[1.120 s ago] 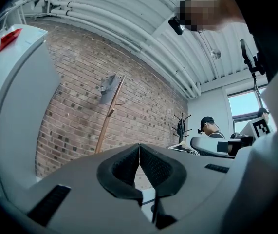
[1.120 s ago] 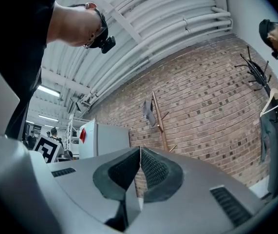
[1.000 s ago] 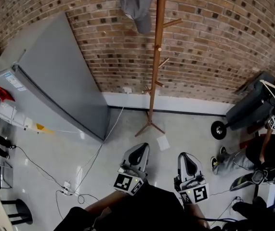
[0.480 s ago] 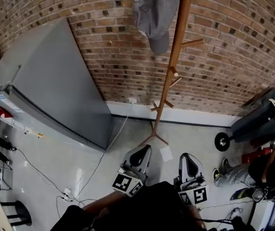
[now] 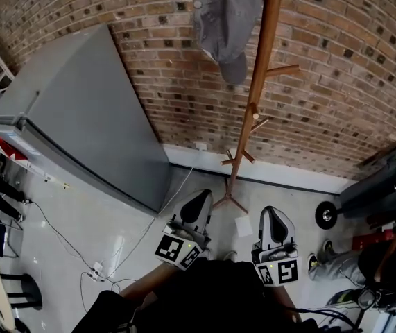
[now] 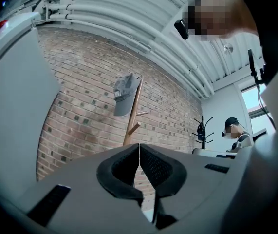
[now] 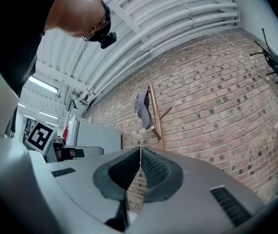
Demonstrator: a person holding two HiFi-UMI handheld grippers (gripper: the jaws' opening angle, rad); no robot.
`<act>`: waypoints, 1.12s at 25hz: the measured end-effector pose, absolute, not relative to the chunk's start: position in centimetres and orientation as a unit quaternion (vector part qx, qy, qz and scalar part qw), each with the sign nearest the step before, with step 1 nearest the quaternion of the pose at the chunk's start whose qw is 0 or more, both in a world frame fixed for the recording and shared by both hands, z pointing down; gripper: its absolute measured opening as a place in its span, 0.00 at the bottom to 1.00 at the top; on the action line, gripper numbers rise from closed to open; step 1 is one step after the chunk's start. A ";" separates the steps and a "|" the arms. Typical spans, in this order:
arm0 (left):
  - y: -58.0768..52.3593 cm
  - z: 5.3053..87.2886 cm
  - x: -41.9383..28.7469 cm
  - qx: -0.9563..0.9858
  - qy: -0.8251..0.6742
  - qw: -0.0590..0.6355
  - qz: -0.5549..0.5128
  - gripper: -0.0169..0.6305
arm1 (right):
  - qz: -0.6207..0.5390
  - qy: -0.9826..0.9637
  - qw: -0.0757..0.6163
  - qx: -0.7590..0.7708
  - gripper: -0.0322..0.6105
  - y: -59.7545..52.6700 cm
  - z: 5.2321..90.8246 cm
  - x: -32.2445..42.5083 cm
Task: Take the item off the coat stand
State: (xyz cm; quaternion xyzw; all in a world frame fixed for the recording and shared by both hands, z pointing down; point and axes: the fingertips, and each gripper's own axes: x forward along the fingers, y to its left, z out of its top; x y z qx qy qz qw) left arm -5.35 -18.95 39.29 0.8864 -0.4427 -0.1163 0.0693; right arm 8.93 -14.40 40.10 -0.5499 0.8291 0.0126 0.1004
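A grey fabric cap (image 5: 222, 19) hangs high on the tall wooden coat stand (image 5: 256, 96), on its left side. The stand is before the far red brick wall (image 5: 343, 75). A large grey metal cabinet (image 5: 80, 116) stands left of it.

The pale, glossy floor (image 5: 93, 227) met a brick wall (image 5: 336, 82) along its far edge. At that edge the wooden stand (image 5: 256, 96) stood on splayed feet, with a white sheet (image 5: 243, 225) lying just before them. A grey cabinet (image 5: 80, 116) stood at the left. A white cable (image 5: 148, 220) ran from the far edge to a socket strip (image 5: 95, 272) near a stool (image 5: 3, 300).
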 end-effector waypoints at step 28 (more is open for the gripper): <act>-28.6 28.2 -6.3 0.877 -0.459 0.004 -0.142 0.23 | 0.086 0.868 0.034 -0.488 0.08 -14.2 38.8 6.6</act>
